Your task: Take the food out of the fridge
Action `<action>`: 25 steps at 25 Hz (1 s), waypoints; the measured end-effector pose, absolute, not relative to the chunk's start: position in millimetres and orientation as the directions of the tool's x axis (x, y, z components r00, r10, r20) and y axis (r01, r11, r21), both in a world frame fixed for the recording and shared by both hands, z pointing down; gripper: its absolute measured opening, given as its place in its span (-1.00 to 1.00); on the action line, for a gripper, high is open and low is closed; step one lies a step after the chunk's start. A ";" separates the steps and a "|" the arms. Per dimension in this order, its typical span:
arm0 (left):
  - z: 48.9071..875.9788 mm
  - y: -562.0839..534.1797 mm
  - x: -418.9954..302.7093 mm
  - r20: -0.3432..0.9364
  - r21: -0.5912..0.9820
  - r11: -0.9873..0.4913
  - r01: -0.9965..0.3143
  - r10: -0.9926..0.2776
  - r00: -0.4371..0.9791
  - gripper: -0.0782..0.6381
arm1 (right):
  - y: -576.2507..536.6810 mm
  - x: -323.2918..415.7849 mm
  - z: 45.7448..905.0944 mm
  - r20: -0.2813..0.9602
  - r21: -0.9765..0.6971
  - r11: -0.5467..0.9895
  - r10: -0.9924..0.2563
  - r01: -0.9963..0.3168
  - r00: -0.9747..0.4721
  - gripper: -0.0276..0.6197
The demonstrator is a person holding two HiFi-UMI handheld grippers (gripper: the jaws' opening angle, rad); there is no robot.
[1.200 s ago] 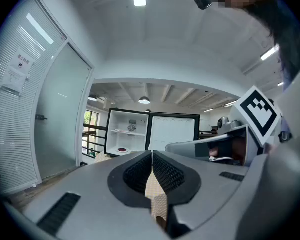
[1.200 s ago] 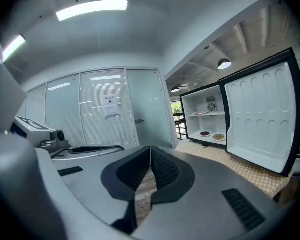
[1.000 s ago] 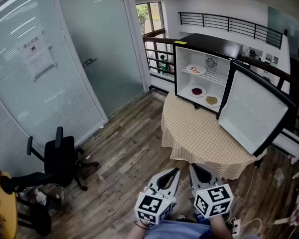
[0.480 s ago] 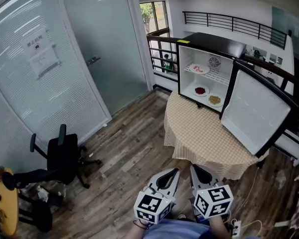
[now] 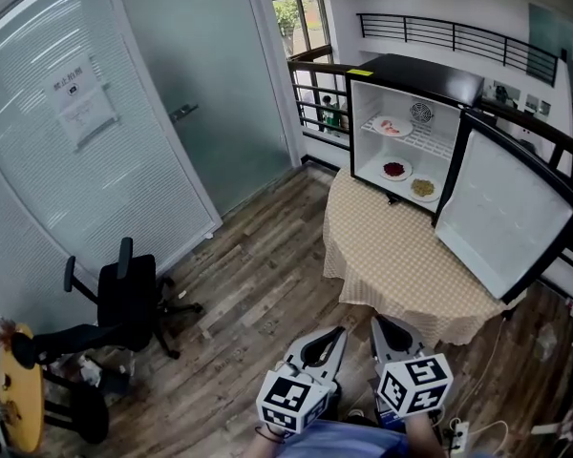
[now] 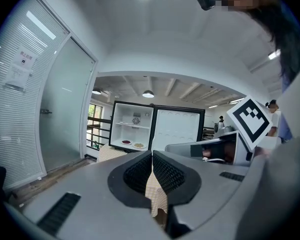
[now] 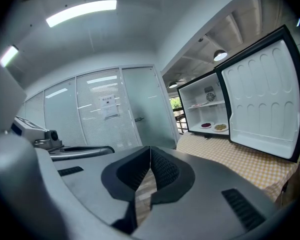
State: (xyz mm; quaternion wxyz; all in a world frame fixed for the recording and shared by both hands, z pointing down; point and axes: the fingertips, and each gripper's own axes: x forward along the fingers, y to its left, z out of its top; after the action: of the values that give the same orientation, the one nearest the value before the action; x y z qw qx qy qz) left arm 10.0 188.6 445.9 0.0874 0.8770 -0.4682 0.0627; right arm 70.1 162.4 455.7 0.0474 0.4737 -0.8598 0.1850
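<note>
A small black fridge [image 5: 415,74] stands open on a round table [image 5: 401,265] with a checked cloth, its white door [image 5: 501,218] swung out to the right. Inside, a plate of pink food [image 5: 392,127] lies on the upper shelf, and a plate of dark red food [image 5: 394,170] and a plate of yellowish food [image 5: 422,188] lie on the bottom. Both grippers hang low at the front, well short of the table. My left gripper [image 5: 340,332] and right gripper [image 5: 374,322] are shut with nothing in them. The fridge [image 6: 135,129] also shows far off in both gripper views [image 7: 205,111].
A frosted glass wall and door [image 5: 172,113] run along the left. A black office chair [image 5: 124,303] stands on the wooden floor at left, with a yellow object [image 5: 14,399] by the frame's edge. A dark railing [image 5: 458,36] runs behind the fridge. A cable and power strip [image 5: 458,435] lie at bottom right.
The view has shifted slightly, so the fridge and table sit a little further right and higher. Both grippers stay shut in the same place at the bottom.
</note>
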 end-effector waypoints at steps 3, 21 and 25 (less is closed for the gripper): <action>455.4 170.3 5.7 0.204 0.101 -0.551 -0.828 -0.803 0.560 -0.73 | 147.5 67.5 462.9 0.273 -0.273 0.476 -0.795 -0.836 -0.542 -0.85; 469.5 -17.8 -32.9 0.227 0.162 -0.590 -0.791 -0.758 0.612 -0.73 | -18.1 29.0 483.1 0.364 -0.303 0.396 -0.792 -0.867 -0.489 -0.85; 463.9 -57.8 -43.8 0.211 0.171 -0.601 -0.781 -0.752 0.624 -0.73 | -50.5 20.7 480.7 0.376 -0.298 0.369 -0.802 -0.880 -0.464 -0.85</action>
State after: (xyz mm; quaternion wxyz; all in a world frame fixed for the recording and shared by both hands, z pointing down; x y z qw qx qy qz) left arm -43.8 -57.8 463.9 0.1236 0.8927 -0.4294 0.0585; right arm 20.7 -50.5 480.7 0.0839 0.5109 -0.8232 0.2328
